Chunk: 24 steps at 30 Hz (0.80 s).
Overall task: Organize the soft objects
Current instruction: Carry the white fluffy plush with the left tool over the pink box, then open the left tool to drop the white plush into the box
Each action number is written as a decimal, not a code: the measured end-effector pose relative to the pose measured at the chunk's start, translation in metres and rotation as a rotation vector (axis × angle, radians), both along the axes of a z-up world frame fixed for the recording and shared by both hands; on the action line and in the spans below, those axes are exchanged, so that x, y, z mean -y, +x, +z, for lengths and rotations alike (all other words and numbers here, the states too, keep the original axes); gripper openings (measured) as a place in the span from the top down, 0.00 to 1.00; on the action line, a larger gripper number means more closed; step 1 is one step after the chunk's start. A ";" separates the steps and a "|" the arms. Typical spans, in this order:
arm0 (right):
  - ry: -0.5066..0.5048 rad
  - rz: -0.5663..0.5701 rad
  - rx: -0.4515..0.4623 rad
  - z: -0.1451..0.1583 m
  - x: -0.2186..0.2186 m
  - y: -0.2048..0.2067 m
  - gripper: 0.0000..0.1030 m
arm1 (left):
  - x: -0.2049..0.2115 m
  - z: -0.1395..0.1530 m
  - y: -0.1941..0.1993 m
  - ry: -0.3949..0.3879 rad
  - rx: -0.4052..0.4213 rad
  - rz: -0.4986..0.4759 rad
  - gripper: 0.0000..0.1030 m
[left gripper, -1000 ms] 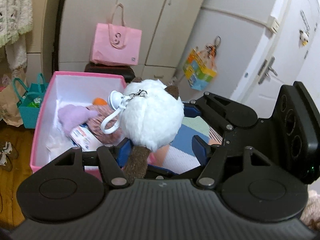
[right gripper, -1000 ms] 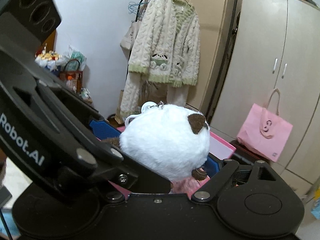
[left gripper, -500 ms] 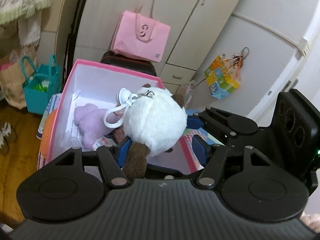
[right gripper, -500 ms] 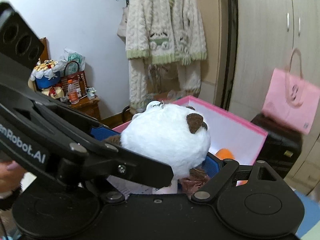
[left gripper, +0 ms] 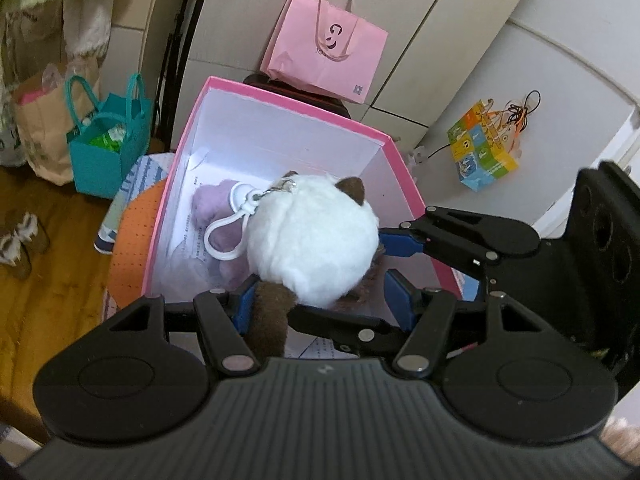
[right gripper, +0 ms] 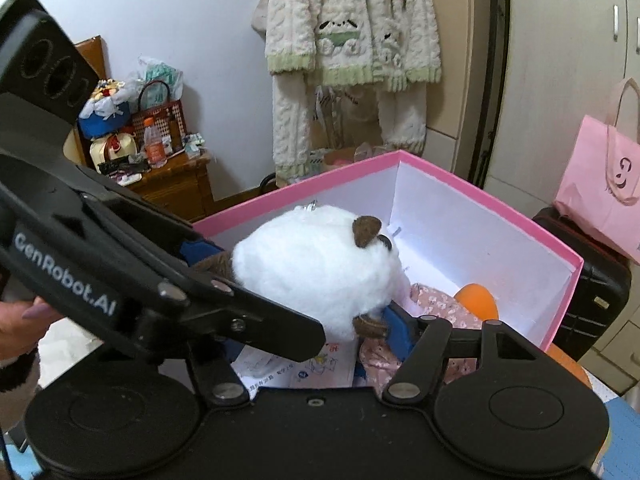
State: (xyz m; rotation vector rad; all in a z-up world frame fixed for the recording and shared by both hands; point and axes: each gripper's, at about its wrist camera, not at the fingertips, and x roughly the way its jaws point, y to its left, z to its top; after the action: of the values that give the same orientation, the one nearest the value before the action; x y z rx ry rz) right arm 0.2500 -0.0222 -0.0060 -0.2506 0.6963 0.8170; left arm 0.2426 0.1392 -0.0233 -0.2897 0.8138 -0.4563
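Both grippers angle down over the pink box point(left gripper: 404, 168), pinching 1 white plush toy point(left gripper: 312, 240) from 2 sides, above the box opening at frame centre. Left gripper point(left gripper: 320, 300), lower centre of the left wrist view, is clamped on the toy's brown lower part, its blue pads point(left gripper: 245, 305) pressing the fur. Right gripper point(right gripper: 304, 296) has just been closing, toy between the jaws; the right pad point(right gripper: 396, 328) touches the brown foot, the far pad is mostly hidden behind the fur, so it reads as gripping the toy. A fingertip point(right gripper: 38, 312) shows at the left edge of the right wrist view. White clip point(left gripper: 232, 220) with a metal clasp hangs off the toy's top. Inside the box: purple plush point(left gripper: 210, 204), floral pink cloth point(right gripper: 436, 300), orange ball point(right gripper: 478, 300), printed leaflet point(right gripper: 300, 368), its text too small to read. Writing: "GenRobot.AI" on the left gripper body in the right wrist view; pink paper bag point(left gripper: 324, 52), upper centre, carries a "G"-like logo, the smaller print unreadable.
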 end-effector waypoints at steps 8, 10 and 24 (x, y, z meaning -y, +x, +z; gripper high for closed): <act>-0.035 0.007 -0.013 -0.005 0.003 -0.001 0.39 | 0.018 0.007 -0.018 0.179 0.144 0.016 0.42; -0.046 0.022 -0.003 -0.006 0.003 -0.005 0.41 | 0.023 0.011 -0.026 0.222 0.190 -0.002 0.46; 0.014 0.004 0.002 0.009 0.028 -0.026 0.35 | 0.030 0.025 -0.051 0.205 0.176 0.002 0.42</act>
State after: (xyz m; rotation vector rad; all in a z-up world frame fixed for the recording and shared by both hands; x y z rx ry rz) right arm 0.2239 -0.0502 0.0027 -0.2400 0.6887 0.8249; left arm 0.1916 0.1088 0.0019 -0.0591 0.6822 -0.3868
